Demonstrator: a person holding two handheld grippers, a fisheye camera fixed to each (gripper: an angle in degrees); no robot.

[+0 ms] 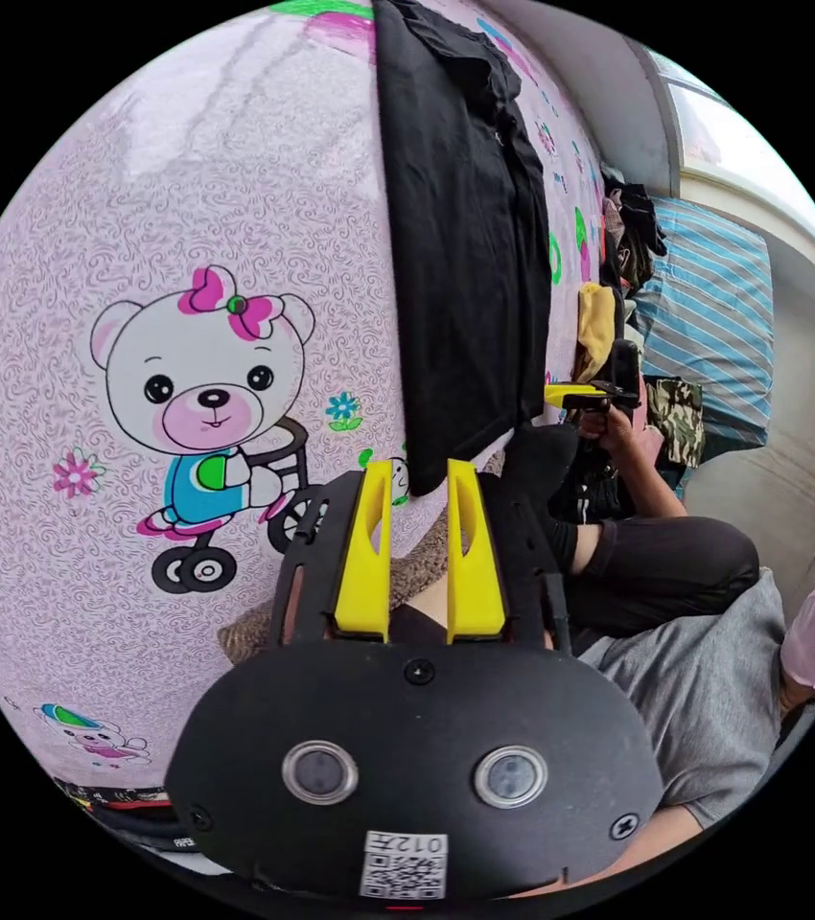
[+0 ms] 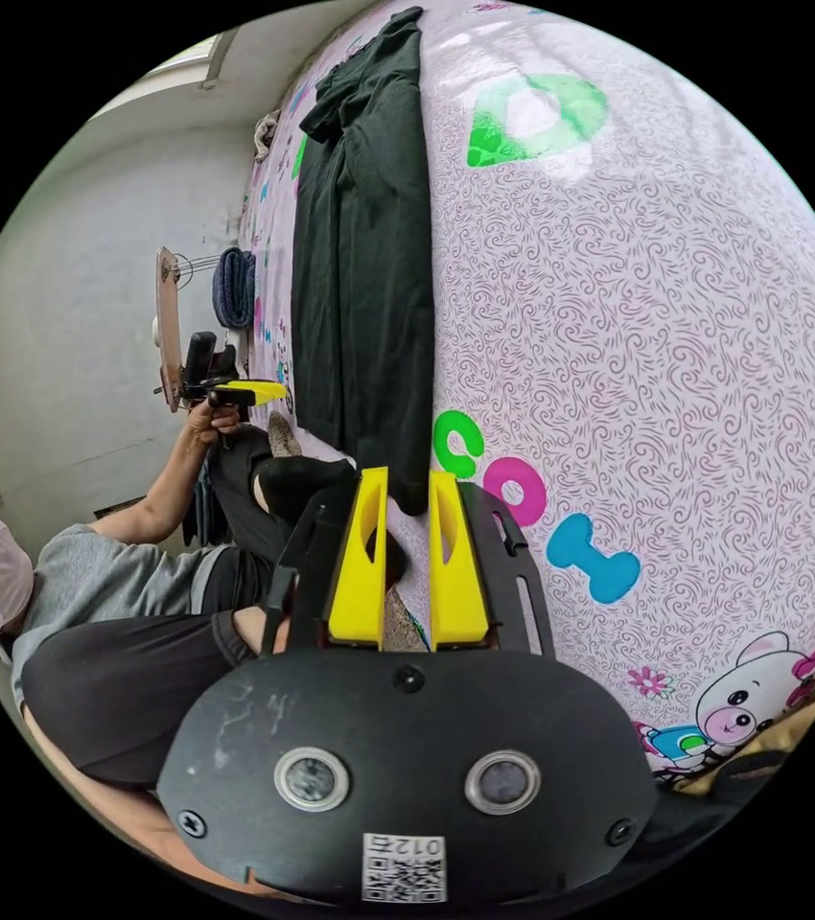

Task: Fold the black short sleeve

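Garment position first: the black short sleeve [image 1: 460, 240] lies as a long folded strip on the pink printed bedsheet [image 1: 139, 240], both sleeves apparently already turned in, one short end reaching toward the person seated at the bed's edge. Left gripper [image 1: 419, 479], in the left gripper view, sits at that near end with its yellow jaws a narrow gap apart; fabric lies in line with the gap, but contact on both jaws cannot be confirmed. Right gripper [image 2: 409, 484], in the right gripper view, is placed likewise at the other near corner of the strip, jaws narrowly parted, nothing clearly clamped. Assessment: the lengthwise fold appears done and a crosswise fold is next. Recommendation: take each near corner through all layers, close fully before lifting, raise both corners level, carry them straight along the strip to the far end, and lower together so edges align without dragging the underlayer.
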